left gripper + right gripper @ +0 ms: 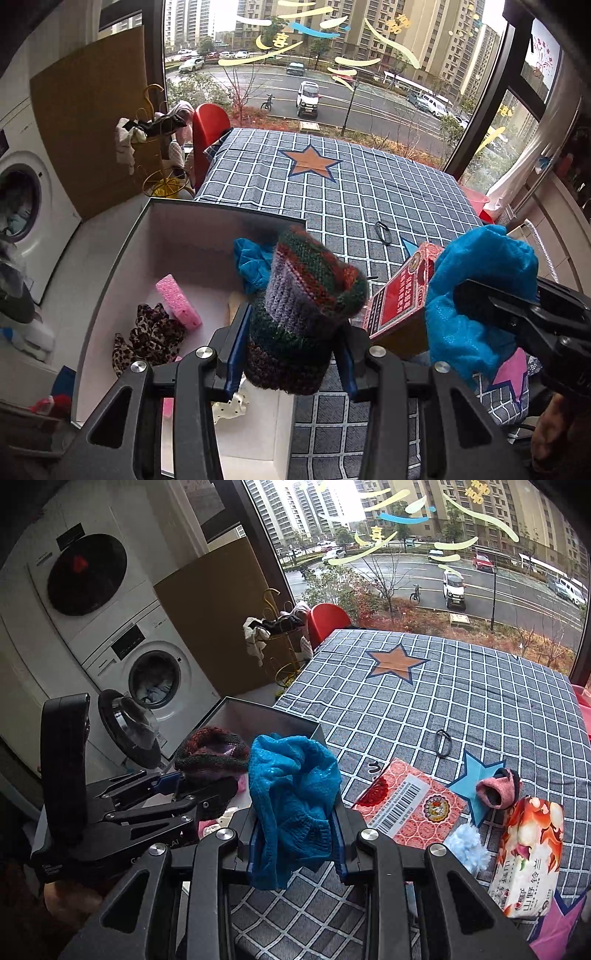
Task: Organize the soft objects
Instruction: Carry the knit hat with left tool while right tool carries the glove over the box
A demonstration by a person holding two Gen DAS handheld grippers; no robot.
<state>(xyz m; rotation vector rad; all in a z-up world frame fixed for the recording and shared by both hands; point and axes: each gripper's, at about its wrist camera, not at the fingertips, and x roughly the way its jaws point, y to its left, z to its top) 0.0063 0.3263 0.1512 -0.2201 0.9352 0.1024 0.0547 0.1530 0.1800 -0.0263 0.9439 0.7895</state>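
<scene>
Left wrist view: a knitted hat is clamped by the left gripper over the part-filled box; a blue knit is clamped in the right gripper; a pink sock is left on the table.

Striped knit hat between left gripper fingers, seemingly above white box edge.

Home laundry corner of an apartment: stacked dryer over front-loading washing machine with clothes in its drum; counter under checked star-patterned cloth; gold rack hung with garments; window facing street and residential towers.
</scene>
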